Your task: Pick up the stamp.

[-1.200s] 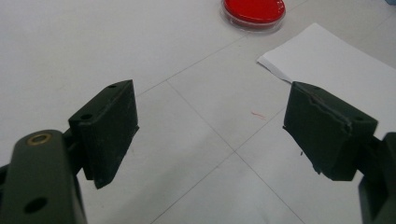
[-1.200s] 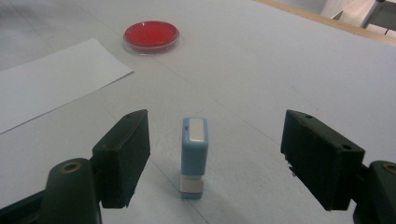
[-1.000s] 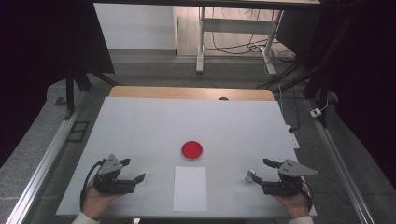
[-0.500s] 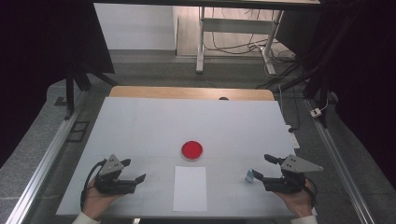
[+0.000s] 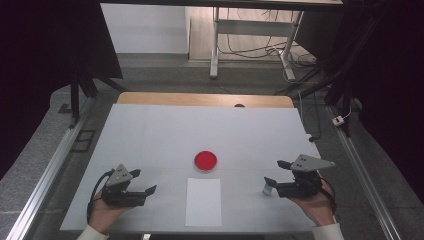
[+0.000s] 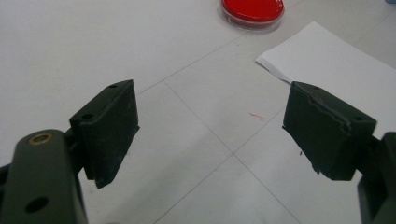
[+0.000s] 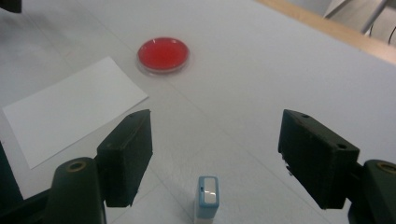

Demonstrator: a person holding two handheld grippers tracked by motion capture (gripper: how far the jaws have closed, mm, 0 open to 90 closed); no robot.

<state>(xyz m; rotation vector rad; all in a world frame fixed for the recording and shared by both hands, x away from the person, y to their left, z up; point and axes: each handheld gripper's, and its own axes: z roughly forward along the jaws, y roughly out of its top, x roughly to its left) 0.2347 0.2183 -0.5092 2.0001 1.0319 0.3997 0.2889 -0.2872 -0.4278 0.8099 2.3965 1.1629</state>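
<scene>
At the left of the desk (image 5: 150,130) the left gripper (image 5: 142,191) rests low with its jaws spread wide and empty, pointing toward the white sheet of paper (image 5: 203,201). That sheet lies flat at the near middle, its far edge just short of the red petri dish (image 5: 205,160). Right of the sheet, the small blue-and-white vial (image 7: 207,196) stands upright between the wide-open jaws of the right gripper (image 5: 274,175), touching neither. It looks light, rigid and smooth, probably top-heavy enough to tip if nudged, so a gentle squeeze across its flat sides, low on the body, seems safest. Open desk stretches far beyond it; the right edge lies near behind the hand, and the dish, likely fragile, sits well apart to the left
</scene>
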